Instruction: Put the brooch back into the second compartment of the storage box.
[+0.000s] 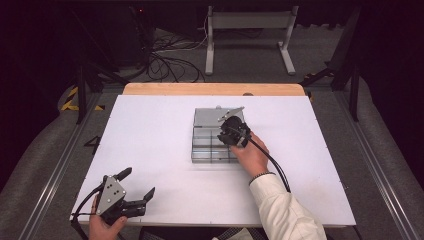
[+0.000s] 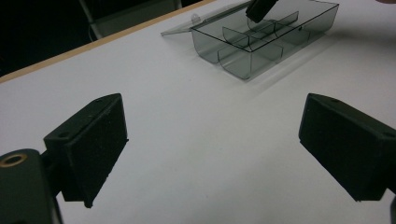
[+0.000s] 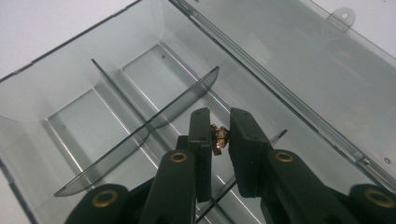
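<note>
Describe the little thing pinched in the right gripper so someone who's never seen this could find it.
Start at the clear divided box mid-table. The right gripper reaches down into it, jaws nearly closed. Pinched between them is a tiny gold-coloured metal piece, the one shiny warm spot among grey plastic and black jaws.

- A clear grey plastic box [image 1: 216, 142] is sitting flat on the white table, a little toward two o'clock from the middle. Thin walls are splitting its inside into small rooms, and every room I can see is looking bare.
- The box's lid [image 3: 299, 60] is lying wide open and flat at the twelve o'clock side of the box, with a little tab on its far edge.
- A tiny gold thing [image 3: 219, 138], maybe a ring or bead, is being pinched just above a room near the lid. It is too small to tell more.
</note>
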`<state>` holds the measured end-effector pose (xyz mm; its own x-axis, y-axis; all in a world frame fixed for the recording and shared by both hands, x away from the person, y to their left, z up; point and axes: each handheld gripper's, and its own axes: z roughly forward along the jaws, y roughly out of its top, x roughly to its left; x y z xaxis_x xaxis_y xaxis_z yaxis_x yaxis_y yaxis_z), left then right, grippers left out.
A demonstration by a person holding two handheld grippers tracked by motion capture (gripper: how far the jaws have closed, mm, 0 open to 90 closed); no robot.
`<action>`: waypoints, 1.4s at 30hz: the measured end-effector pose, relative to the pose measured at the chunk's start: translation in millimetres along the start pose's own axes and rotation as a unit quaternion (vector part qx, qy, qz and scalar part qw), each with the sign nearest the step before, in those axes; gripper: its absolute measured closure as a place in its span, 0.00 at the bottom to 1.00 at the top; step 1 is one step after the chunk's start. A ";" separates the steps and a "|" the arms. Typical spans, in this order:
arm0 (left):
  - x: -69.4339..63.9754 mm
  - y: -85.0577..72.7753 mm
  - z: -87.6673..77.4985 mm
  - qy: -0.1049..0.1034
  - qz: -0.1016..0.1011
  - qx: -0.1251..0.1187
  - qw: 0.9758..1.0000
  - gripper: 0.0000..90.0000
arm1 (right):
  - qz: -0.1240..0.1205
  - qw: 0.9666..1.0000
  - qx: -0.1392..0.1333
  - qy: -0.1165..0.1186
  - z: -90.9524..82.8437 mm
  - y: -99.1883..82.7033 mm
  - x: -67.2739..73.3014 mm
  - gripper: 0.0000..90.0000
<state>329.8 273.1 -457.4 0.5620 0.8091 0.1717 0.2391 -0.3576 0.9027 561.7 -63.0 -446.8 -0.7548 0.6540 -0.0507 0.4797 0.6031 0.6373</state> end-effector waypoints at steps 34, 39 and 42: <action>-0.5 0.1 -0.2 -0.002 -0.001 -0.001 1.000 0.09 | 0.033 0.999 -0.019 0.028 -1.5 0.4 -7.3 0.59; -0.5 0.1 -0.2 -0.002 0.000 -0.001 1.000 0.09 | 0.029 0.999 -0.037 0.027 -11.4 2.3 -4.5 0.42; -0.4 0.1 -0.6 -0.001 0.001 -0.001 1.000 0.09 | 0.020 0.999 -0.045 0.019 -17.6 4.0 -0.6 0.32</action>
<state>329.2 273.0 -457.1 0.5632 0.8081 0.1724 0.2376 -0.3582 0.9029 556.2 -69.1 -430.8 -0.7534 0.6575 0.0044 0.4683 0.5319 0.7055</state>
